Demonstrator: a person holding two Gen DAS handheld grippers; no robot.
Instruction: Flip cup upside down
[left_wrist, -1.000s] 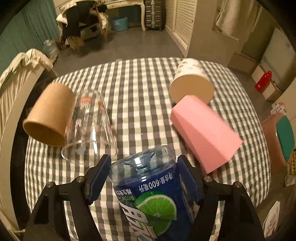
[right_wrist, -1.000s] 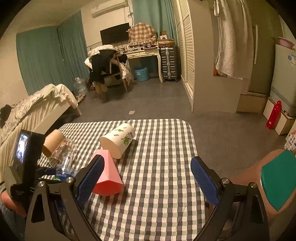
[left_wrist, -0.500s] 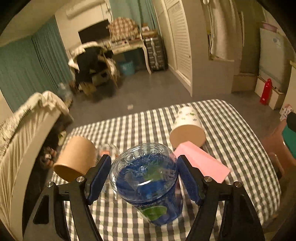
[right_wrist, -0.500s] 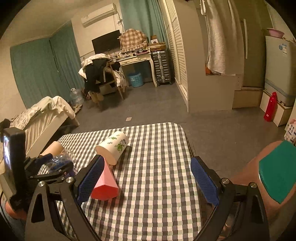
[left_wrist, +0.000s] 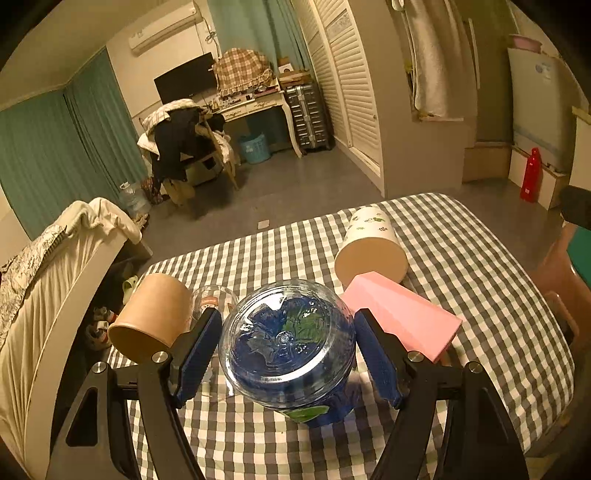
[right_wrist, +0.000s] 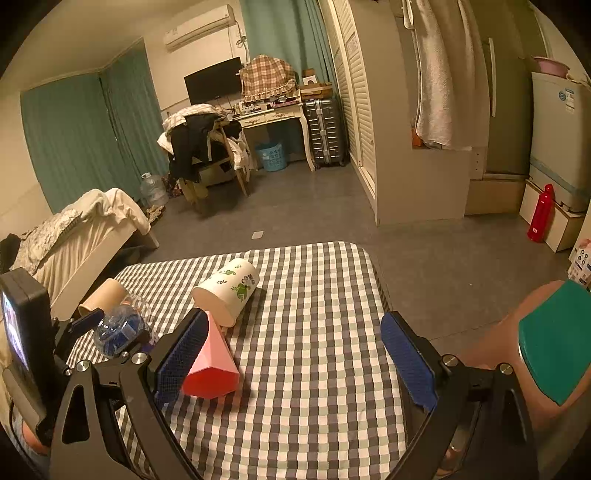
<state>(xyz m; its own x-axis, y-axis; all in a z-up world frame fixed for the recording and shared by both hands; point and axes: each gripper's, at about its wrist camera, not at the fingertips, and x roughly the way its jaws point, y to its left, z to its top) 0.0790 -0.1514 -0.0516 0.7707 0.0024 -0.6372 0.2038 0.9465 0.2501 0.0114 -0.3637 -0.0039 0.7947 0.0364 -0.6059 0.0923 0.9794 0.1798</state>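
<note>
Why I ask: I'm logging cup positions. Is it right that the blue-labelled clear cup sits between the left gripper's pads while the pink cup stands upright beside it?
Not quite. The blue-labelled clear cup is between the left gripper pads, but the pink cup lies on its side, as the left wrist view shows.

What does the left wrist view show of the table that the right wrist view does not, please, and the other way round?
Only the left wrist view shows the blue-labelled cup close up, base toward the camera, between the left gripper's fingers, with a gap visible on each side, and the clear glass plainly.

Only the right wrist view shows the right gripper, open and holding nothing, and the pink cup's open red mouth.

Both show the checked tablecloth, the white leaf-print cup on its side and the brown paper cup.
</note>
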